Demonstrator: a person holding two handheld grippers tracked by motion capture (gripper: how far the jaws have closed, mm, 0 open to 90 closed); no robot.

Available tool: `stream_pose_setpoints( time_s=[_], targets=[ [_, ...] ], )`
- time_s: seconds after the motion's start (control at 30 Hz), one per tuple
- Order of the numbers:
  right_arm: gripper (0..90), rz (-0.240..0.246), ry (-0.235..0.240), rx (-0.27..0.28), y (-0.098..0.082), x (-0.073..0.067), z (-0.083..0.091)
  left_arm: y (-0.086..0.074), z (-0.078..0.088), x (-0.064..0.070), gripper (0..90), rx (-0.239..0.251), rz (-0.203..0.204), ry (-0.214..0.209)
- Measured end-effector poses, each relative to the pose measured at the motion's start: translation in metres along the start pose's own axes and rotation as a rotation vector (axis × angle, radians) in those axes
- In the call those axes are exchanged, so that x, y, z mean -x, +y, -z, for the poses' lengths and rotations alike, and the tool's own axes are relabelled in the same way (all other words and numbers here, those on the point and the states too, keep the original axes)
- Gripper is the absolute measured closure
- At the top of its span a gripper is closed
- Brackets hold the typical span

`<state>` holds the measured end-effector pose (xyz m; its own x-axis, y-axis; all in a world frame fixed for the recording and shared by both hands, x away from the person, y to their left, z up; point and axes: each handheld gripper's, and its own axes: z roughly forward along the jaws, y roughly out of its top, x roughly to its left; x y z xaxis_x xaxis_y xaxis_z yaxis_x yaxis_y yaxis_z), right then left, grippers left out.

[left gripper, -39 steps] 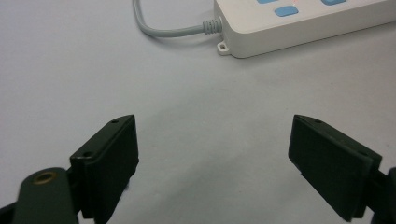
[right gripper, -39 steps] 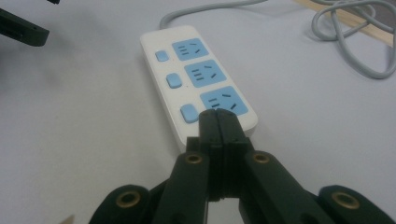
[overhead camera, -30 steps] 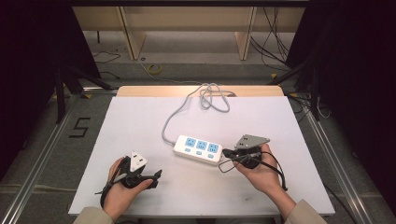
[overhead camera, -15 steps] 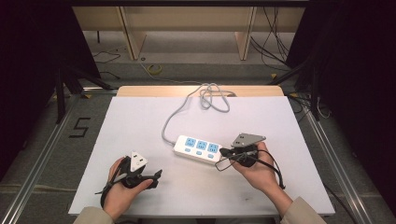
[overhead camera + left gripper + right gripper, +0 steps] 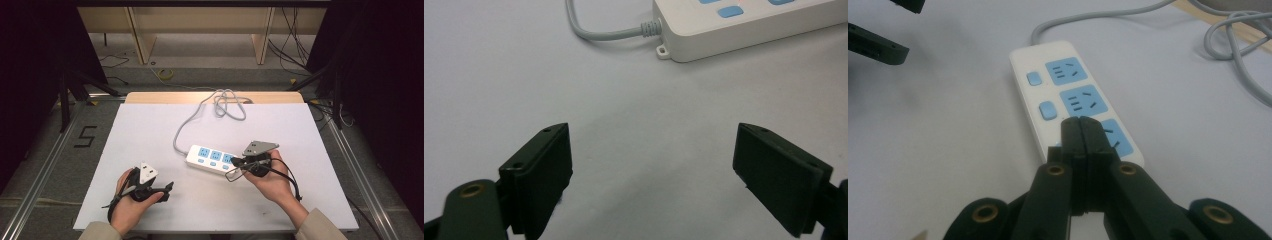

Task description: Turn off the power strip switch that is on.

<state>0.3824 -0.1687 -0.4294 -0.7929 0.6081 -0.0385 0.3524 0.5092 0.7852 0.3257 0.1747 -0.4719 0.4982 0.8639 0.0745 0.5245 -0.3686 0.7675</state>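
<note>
We see the white power strip lying near the middle of the white table, its grey cord looping away toward the far edge. Our right gripper has its jaws pressed together with nothing between them, tips over the strip's near end. Our left gripper hangs wide apart, a little short of the strip's cord end.

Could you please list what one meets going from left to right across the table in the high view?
left gripper → power strip → right gripper, jaws closed over the strip's near end.
</note>
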Motion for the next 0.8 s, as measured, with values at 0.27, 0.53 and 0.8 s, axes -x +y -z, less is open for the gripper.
stream_pose_setpoints(
  time_s=[0.27, 0.53, 0.8],
  targets=[
    [90.0, 0.003, 0.004, -0.005, 0.0028, -0.0007, -0.0025, 0.0002, -0.0001, -0.0001, 15.9, -0.001, -0.002, -0.001],
    [90.0, 0.004, 0.010, -0.010, 0.0055, -0.0019, -0.0051, 0.0003, -0.0002, 0.0000, 15.9, -0.001, -0.002, -0.001],
    [90.0, 0.008, 0.012, -0.014, 0.0087, -0.0031, -0.0084, 0.0003, -0.0004, 0.0000, 15.9, -0.001, -0.003, -0.002]
  ],
)
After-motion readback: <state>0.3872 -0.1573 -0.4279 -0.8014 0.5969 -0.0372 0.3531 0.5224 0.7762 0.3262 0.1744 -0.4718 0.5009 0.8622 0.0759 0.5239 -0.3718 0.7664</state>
